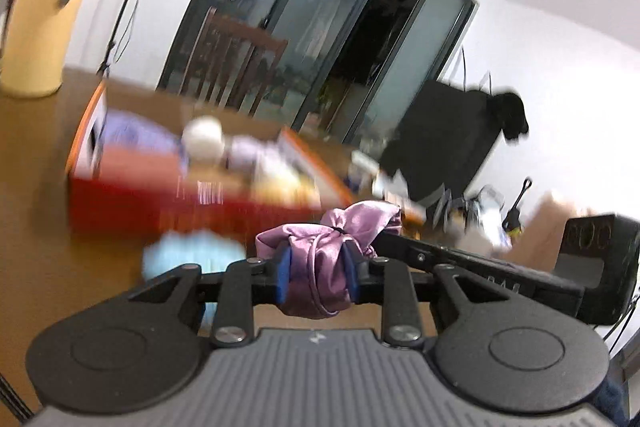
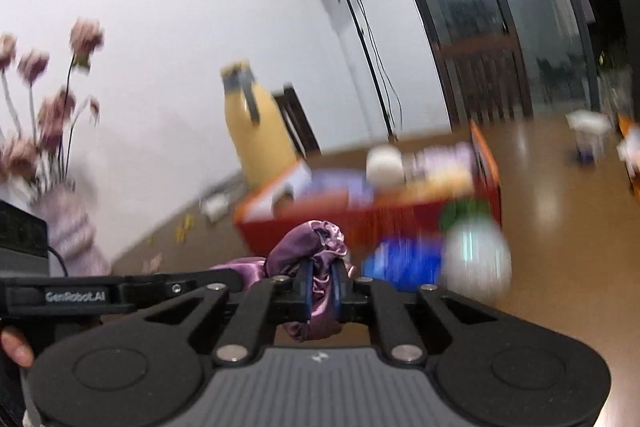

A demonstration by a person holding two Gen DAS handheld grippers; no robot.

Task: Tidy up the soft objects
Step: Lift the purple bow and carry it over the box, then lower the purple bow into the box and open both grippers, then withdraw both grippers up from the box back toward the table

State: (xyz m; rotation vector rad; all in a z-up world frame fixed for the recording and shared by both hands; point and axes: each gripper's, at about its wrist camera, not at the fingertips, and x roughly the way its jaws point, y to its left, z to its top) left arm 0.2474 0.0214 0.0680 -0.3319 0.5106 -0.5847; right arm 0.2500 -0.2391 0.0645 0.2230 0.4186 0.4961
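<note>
A purple satin scrunchie (image 1: 320,259) is held between both grippers above the brown table. My left gripper (image 1: 318,275) is shut on one side of it. My right gripper (image 2: 320,291) is shut on the other side (image 2: 316,251). The right gripper's body shows at the right of the left wrist view (image 1: 520,275), and the left gripper's body at the left of the right wrist view (image 2: 80,295). A red and orange box (image 1: 180,195) holding several soft items stands on the table just beyond; it also shows in the right wrist view (image 2: 360,215). Both views are blurred.
A yellow jug (image 1: 40,11) stands at the far left of the table (image 1: 36,227). A light blue soft thing (image 1: 192,255) lies before the box. A white and green soft thing (image 2: 476,255) and a blue thing (image 2: 404,263) lie near the box. A vase of pink flowers (image 2: 60,211) stands left.
</note>
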